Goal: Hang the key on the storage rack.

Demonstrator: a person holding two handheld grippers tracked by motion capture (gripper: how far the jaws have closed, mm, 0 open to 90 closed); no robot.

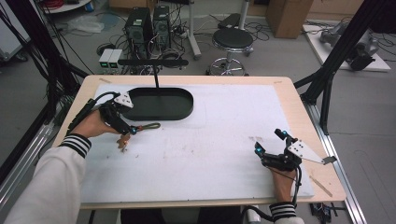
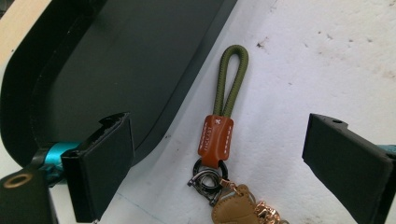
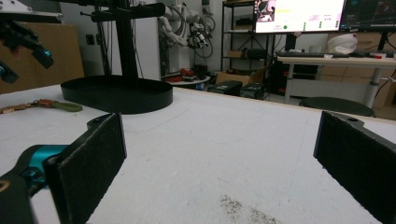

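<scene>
Left gripper (image 1: 132,129): hovering over the keychain near the left edge of the surface, jaws standing spread wide to either side of it, touching nothing; judging by this, it is lining up for a pinch across the leather tab.

Right gripper (image 1: 270,145): resting low near the right front corner of the surface, jaws spread apart and holding nothing; it is looking across the surface toward the tray, likely parked out of the way while the other hand is working.

Keychain (image 2: 218,140): lying flat on the white surface (image 1: 210,140), just beside the front rim of the tray but outside it, well apart from the right gripper.

Keychain look: an olive-green cord loop (image 2: 233,74) is running into a tan leather tab with pale stitching; below the tab a dark metal ring (image 2: 208,177) is carrying a gold-toned clasp and a tan charm, partly cut off at the frame edge.

Keychain lie: the loop is pointing away from the left gripper, the ring end toward it, so the tab is sitting squarely between the jaws.

Tray (image 1: 161,103): black, oval, shallow-walled, sitting toward the far left of the surface with nothing inside; probably the place the keychain is meant for.
</scene>
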